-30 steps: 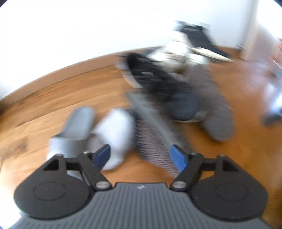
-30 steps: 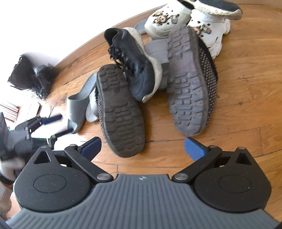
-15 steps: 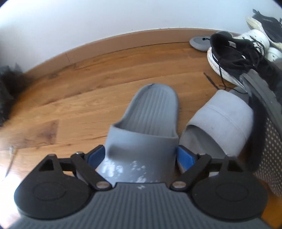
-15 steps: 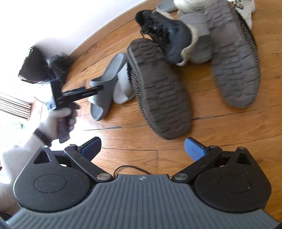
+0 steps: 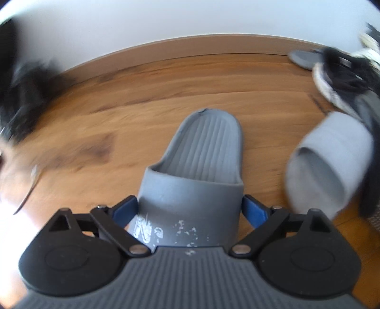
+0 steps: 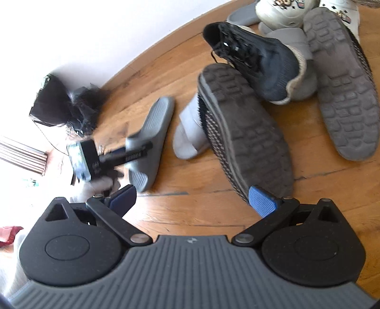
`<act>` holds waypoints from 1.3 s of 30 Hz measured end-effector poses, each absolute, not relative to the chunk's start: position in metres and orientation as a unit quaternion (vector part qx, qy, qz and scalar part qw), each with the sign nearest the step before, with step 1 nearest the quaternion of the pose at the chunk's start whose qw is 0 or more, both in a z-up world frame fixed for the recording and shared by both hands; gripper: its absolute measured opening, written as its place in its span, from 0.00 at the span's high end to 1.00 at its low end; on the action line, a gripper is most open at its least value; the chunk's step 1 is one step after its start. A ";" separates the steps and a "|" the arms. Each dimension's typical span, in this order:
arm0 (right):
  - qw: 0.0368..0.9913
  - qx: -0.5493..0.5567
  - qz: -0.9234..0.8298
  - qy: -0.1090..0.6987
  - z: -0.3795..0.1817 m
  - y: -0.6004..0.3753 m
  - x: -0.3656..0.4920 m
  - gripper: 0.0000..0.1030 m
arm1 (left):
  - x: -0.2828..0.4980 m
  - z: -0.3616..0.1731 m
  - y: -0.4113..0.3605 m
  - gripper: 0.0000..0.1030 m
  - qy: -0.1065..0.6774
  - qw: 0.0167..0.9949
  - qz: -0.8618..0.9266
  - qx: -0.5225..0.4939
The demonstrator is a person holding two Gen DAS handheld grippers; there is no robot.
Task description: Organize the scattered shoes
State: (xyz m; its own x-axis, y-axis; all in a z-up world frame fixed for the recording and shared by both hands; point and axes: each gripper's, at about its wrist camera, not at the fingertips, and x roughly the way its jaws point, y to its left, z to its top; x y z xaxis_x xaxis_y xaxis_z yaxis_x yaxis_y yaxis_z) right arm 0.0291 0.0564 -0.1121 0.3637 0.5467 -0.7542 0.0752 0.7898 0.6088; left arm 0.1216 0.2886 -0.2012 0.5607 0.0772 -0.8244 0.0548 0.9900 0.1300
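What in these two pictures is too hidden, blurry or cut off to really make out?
- Dark grey slide, left wrist view: its front end is hidden under the left gripper, so whether the blue pads touch it is unclear.
- Black fuzzy thing, left wrist view: too blurred to identify.
- White clogs, right wrist view: cut off by the top edge.
- Lighter grey slide, right wrist view: partly hidden behind the upturned shoe sole.

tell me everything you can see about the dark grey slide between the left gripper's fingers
The dark grey slide looks like soft moulded foam or rubber, with a ribbed footbed and a wide strap bearing a worn white print. It lies flat, sole down, on the wood floor, apart from the others. The left gripper straddles its strap, open.
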 end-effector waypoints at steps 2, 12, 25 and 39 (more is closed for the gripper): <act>0.773 0.291 0.154 0.543 -0.113 0.062 0.030 0.01 | 0.114 -0.199 0.309 0.11 0.470 0.879 0.038 0.065; 0.782 0.246 0.205 0.534 -0.114 0.104 0.032 0.01 | 0.095 -0.167 0.340 0.11 0.446 0.895 0.003 -0.019; 0.784 -0.148 0.489 0.353 -0.185 0.345 0.087 0.01 | -0.003 -0.113 0.454 0.07 0.291 0.891 0.154 -0.313; 0.730 -0.359 0.519 0.262 -0.236 0.451 0.072 0.17 | -0.060 -0.102 0.438 0.06 0.267 0.900 0.107 -0.326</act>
State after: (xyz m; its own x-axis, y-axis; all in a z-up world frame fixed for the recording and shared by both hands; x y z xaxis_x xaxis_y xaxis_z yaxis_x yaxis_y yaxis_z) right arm 0.0723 0.4507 -0.2362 0.3239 0.5693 -0.7557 -0.9460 0.2033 -0.2523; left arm -0.0605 0.4375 -0.1024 0.8344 0.0182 -0.5508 -0.3667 0.7644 -0.5302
